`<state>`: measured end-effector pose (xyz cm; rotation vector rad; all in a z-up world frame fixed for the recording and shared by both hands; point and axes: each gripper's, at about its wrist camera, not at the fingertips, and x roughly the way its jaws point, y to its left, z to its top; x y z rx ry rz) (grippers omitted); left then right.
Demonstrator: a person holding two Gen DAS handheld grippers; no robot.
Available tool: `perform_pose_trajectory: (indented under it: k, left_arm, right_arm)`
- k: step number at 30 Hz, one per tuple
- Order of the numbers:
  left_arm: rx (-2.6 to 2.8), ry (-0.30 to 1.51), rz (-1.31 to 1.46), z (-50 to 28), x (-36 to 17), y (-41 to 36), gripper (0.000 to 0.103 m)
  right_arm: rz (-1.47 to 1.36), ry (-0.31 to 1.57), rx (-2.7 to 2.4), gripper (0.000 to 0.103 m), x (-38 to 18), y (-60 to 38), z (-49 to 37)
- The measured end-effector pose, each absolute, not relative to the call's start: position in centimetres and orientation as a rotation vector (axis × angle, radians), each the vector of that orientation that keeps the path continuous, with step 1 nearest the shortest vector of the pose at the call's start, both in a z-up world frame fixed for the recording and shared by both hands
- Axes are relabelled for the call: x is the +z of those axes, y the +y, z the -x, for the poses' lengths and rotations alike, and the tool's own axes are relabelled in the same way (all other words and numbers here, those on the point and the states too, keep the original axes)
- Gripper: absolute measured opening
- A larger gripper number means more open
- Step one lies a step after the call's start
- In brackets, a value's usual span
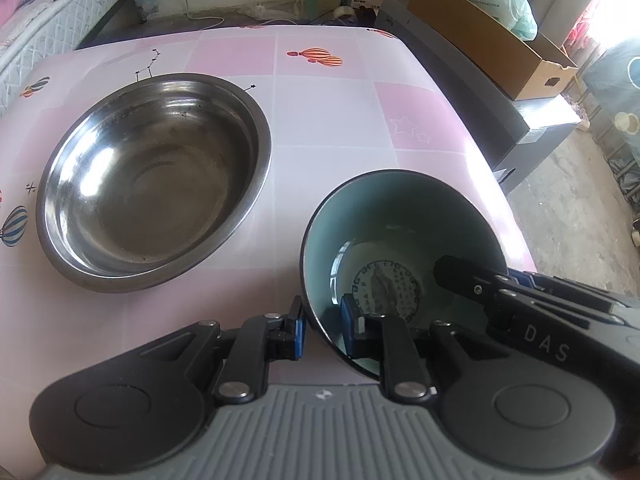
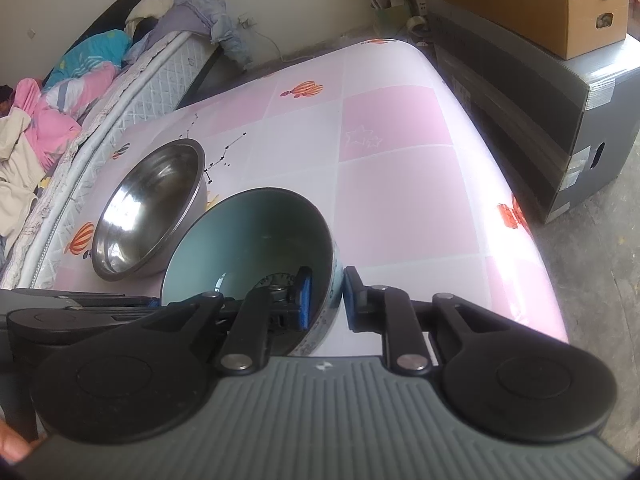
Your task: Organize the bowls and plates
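Note:
A teal ceramic bowl (image 1: 400, 216) with a patterned bottom sits between both grippers, close to the table's near right edge. My left gripper (image 1: 323, 332) is shut on its near rim, one pad outside the wall and one inside. From the other side, my right gripper (image 2: 326, 300) straddles the rim of the bowl (image 2: 256, 232). Its inner pad stands a little off the wall, so it is open. One of its fingers (image 1: 456, 276) shows inside the bowl in the left wrist view. A large steel bowl (image 1: 152, 184) (image 2: 148, 208) stands empty just left of the teal one.
The table (image 1: 328, 120) has a pink and white checked cover. A bed (image 2: 60, 120) with piled clothes runs along its left side. On the right, a cardboard box (image 2: 532, 4) sits on a dark grey crate (image 2: 540, 120), with bare floor (image 2: 592, 280) beside the table edge.

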<state>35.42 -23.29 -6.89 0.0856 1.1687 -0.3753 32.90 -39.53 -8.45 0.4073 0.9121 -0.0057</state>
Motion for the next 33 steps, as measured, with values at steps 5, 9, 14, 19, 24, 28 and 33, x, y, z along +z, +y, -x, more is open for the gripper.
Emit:
perform_pose_trajectory:
  k: [5,9,14,19,24,28,33]
  left_arm:
    - [-0.370,1.163,-0.093,-35.3,-6.8,-23.5,0.019]
    - [-0.370,1.175,-0.077,-35.4,-6.8,-23.4,0.019]
    - [-0.365,1.184,-0.072,-35.5,-6.8,-23.3,0.020]
    - [-0.364,1.197,-0.054,-35.6,-6.8,-23.2,0.020]
    - [-0.365,1.189,-0.053,-35.5,-6.6,-23.2,0.020]
    - [-0.368,1.184,-0.048,-35.4,-6.4,-23.1,0.020]
    - [-0.372,1.176,-0.043,-35.2,-6.0,-22.9,0.020]
  right_arm:
    - [-0.392,0.907,-0.010,0.016,-8.6,-39.3,-32.8]
    - [-0.385,0.903,-0.014,0.016,-8.5,-39.1,-32.7]
    - [-0.396,0.908,-0.014,0.016,-8.5,-39.2,-32.8]
    - [-0.403,0.913,-0.009,0.016,-8.3,-39.5,-32.9]
    - [-0.398,0.907,-0.010,0.016,-8.0,-39.5,-32.9]
    - [-0.393,0.902,-0.011,0.016,-7.7,-39.4,-32.7]
    - [-0.392,0.894,-0.012,0.016,-7.3,-39.4,-32.5]
